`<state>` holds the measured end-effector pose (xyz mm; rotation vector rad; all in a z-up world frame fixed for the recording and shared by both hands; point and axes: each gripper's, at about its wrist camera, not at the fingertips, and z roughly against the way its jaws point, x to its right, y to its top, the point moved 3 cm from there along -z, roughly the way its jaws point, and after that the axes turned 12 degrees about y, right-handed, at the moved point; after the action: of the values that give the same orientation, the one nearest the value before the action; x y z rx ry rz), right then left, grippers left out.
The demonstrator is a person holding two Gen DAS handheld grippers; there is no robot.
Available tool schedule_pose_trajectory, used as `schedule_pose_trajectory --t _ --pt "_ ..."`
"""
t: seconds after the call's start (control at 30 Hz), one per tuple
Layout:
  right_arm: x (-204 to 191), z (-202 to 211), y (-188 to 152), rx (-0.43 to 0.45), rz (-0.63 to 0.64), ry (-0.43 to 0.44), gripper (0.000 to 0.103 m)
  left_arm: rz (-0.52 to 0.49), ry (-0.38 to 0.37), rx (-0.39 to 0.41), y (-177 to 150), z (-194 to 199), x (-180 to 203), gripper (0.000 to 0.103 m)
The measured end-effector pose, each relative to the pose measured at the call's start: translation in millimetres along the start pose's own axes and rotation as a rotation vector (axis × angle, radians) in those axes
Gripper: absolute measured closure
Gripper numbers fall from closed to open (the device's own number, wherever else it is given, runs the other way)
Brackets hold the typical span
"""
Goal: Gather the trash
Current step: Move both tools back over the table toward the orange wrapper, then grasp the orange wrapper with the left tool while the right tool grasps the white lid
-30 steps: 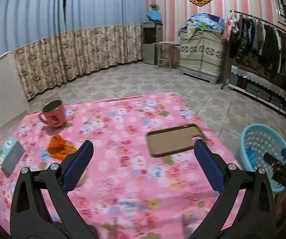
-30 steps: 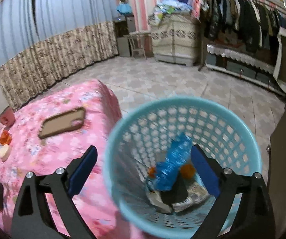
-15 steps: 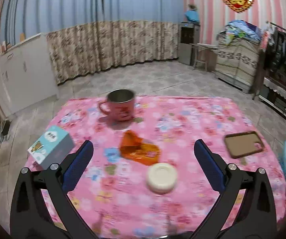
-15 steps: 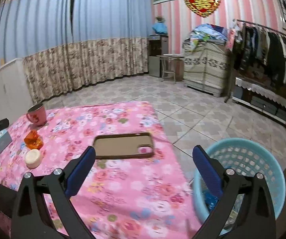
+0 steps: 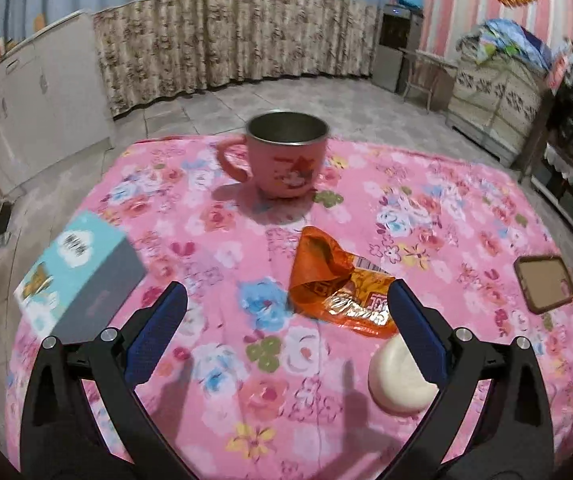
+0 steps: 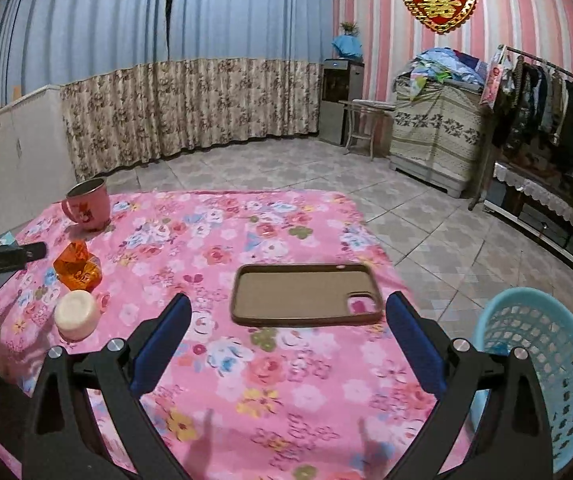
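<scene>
A crumpled orange wrapper (image 5: 336,286) lies on the pink flowered table (image 5: 214,240), just ahead of my open, empty left gripper (image 5: 286,328). The wrapper also shows in the right wrist view (image 6: 76,266) at the far left. A light blue trash basket (image 6: 542,364) stands on the floor at the table's right edge. My right gripper (image 6: 288,340) is open and empty above the table, just short of a brown phone case (image 6: 306,294).
A pink mug (image 5: 282,156) stands behind the wrapper. A white round lid-like object (image 5: 400,380) lies by my left gripper's right finger. A teal and grey box (image 5: 78,276) sits at the table's left edge. The phone case also shows in the left wrist view (image 5: 546,282).
My left gripper has swung left and closed in on the orange wrapper. My right gripper has pulled out of the basket and moved left over the table by the phone case.
</scene>
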<state>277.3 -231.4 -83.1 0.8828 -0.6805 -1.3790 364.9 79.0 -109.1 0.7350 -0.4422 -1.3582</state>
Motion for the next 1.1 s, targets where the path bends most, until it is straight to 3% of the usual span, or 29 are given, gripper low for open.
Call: schedule_pose_trajectory --t 0.13,0.3,0.4,0.47,0.63,0.77,0.87,1.1 --pt "-5 -9 -1 -0.015 0.007 0.012 0.007 -0.08 0.005 -0.017 6 -21 21 0.01" --pt "-2 -17 -5 -0.039 -0.003 0.01 0.007 -0.067 -0.026 -0.068 14 -43 25 0.017" --pt "3 -20 -7 -0.049 -0.022 0.008 0.007 -0.086 -0.048 -0.105 11 -55 30 0.04" --pt "6 -21 -8 -0.05 -0.029 0.005 0.007 -0.102 -0.066 -0.12 7 -58 34 0.061" --pt "9 -21 -10 -0.058 -0.043 0.006 0.007 -0.136 -0.032 -0.064 7 -45 35 0.088" --pt "5 -18 -10 -0.058 -0.039 0.013 0.007 -0.15 -0.011 -0.021 6 -24 30 0.089" --pt "-3 -15 -8 -0.06 -0.026 0.023 0.007 -0.139 0.045 0.02 8 -2 11 0.089" --pt "-41 -16 -7 -0.087 0.009 0.074 0.007 0.004 0.06 0.073 -2 53 -58 0.089"
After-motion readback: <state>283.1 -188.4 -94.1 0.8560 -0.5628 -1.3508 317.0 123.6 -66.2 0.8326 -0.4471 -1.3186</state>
